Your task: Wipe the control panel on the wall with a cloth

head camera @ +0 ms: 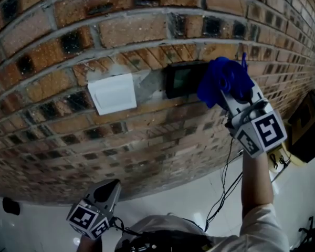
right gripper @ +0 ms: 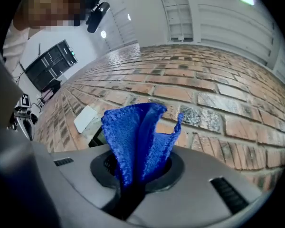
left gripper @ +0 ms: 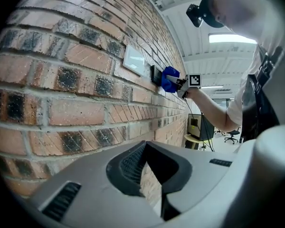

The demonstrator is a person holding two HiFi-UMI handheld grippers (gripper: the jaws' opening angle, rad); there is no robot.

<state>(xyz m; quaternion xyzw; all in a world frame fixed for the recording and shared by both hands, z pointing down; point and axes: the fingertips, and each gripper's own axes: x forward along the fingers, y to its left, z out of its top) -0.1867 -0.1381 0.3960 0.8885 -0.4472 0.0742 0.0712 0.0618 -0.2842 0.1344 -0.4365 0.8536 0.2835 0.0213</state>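
The left gripper (head camera: 111, 188) is hanging lowest and closest to the head camera, well below the work. Its jaws are resting together with nothing between them, and only bare brick is showing past them in its own view. It is taking no part for now.

Higher up, the right gripper (head camera: 235, 94) is clamping a bunched blue cloth (head camera: 223, 80), its jaws pinched tight on the lower folds while the loose top is fanning out toward the brick wall (head camera: 147, 30). The cloth is covering the right end of the dark control panel (head camera: 181, 79), which is sitting just beside a white wall plate (head camera: 113, 93) (that plate is not part of the job).

The wiping itself appears to be under way or just starting at the panel's right edge. Whether the cloth is actually pressing on the glass is hard to tell from these views. Most of the panel face is lying uncovered to the left, so the next move is likely calling for a leftward sweep. That means keeping the fabric flat against the screen and stopping short of the white plate.
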